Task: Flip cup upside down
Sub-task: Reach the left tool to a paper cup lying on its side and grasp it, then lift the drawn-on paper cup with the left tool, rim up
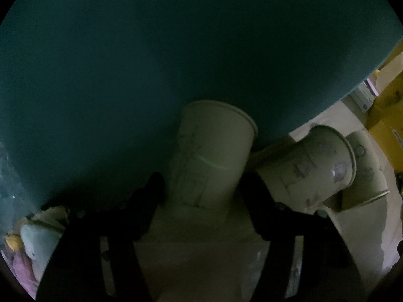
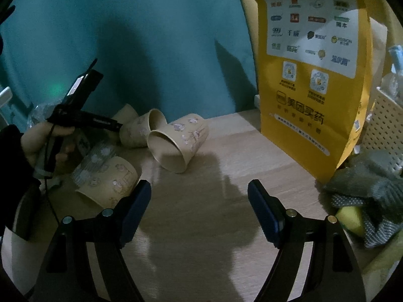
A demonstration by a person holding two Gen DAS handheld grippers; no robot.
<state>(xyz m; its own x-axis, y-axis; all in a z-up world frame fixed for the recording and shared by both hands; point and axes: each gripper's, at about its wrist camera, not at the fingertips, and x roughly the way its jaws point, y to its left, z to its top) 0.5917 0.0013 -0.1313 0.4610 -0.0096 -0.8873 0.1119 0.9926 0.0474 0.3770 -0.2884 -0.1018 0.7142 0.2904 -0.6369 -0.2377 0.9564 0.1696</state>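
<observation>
Teal backdrop (image 2: 151, 37) filled the rear of both views, with a wooden tabletop (image 2: 201, 214) beneath and a yellow printed paper bag (image 2: 309, 75) standing at the right. Several paper cups lay tipped on the table; a floral cup (image 2: 181, 143) rested on its side near the middle. The right gripper (image 2: 199, 201) hung wide open over bare wood, gripping nothing. The left gripper (image 1: 201, 188) had its fingers spread either side of a line-drawn paper cup (image 1: 211, 156); whether they pressed it could not be told.
</observation>
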